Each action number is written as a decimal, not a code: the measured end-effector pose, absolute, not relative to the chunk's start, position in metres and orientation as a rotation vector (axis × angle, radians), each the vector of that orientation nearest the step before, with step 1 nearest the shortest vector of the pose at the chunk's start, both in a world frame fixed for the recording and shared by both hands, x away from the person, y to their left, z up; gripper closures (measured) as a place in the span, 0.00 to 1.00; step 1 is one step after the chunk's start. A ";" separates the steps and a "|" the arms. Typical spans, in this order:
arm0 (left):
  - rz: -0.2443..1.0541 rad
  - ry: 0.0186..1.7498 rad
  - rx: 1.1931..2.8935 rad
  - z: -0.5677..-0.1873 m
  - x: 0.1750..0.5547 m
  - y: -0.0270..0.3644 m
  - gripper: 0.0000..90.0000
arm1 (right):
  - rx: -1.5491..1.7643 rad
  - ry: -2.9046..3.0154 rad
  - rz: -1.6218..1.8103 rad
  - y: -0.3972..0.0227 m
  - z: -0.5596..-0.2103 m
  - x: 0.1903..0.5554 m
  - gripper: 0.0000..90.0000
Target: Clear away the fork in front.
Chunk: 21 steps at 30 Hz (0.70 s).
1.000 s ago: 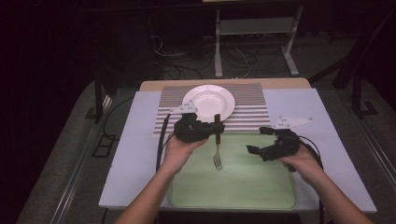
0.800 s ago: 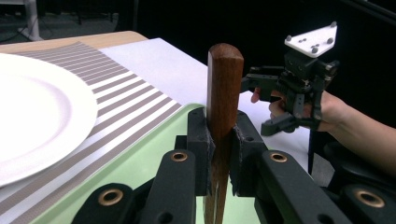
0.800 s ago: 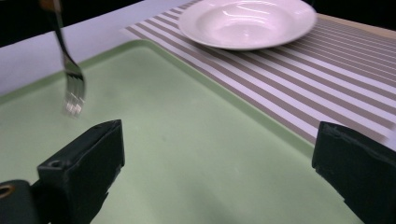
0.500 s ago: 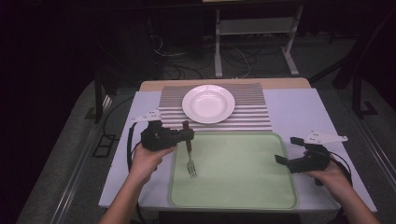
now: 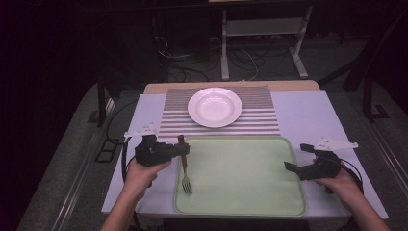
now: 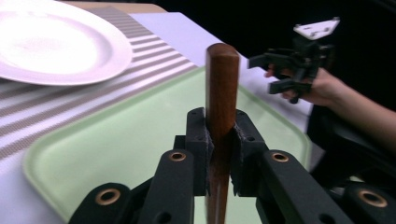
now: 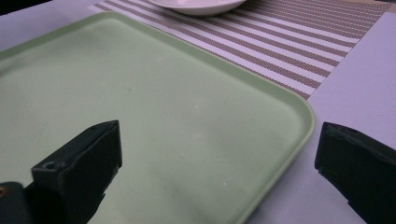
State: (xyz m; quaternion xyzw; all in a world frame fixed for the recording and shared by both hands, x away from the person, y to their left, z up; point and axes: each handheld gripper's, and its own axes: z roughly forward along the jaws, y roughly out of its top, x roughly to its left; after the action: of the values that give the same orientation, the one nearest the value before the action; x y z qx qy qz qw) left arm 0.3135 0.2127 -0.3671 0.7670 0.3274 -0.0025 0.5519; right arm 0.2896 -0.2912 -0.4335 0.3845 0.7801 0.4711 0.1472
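A fork (image 5: pixel 184 168) with a brown wooden handle (image 6: pixel 221 88) hangs tines down over the left edge of the green tray (image 5: pixel 240 187). My left gripper (image 5: pixel 180 149) is shut on that handle, which stands upright between its jaws in the left gripper view (image 6: pixel 221 135). Whether the tines touch the tray I cannot tell. My right gripper (image 5: pixel 292 167) hovers at the tray's right edge, open and with nothing in it. In the right gripper view (image 7: pixel 215 158) its jaws stand wide apart over the tray's corner (image 7: pixel 140 93). It also shows far off in the left gripper view (image 6: pixel 275 72).
A white plate (image 5: pixel 214 107) rests on a striped placemat (image 5: pixel 262 122) beyond the tray, all on a pale sheet (image 5: pixel 308 115) covering the table. Cables trail off the left side. A metal stand (image 5: pixel 262 43) is on the dark floor behind.
Both grippers have moved apart from the tray's middle. The left one carried the fork left and nearer, to the tray's left edge. The right one went out to the right edge.
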 end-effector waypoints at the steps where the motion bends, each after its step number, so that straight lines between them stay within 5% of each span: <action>1: 0.022 0.798 1.831 -0.372 0.320 0.209 0.84 | 1.107 2.243 1.351 -0.292 -0.434 0.290 0.01; 21: -0.021 1.018 1.941 -0.433 0.355 0.193 0.74 | 1.091 2.233 1.362 -0.292 -0.434 0.291 0.01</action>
State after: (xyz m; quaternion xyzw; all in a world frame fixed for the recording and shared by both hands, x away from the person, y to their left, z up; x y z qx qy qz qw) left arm 0.3555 0.1927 -0.4325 0.7875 0.4130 -0.0085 0.4573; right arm 0.2909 -0.2917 -0.4337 0.3806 0.7785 0.4750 0.1532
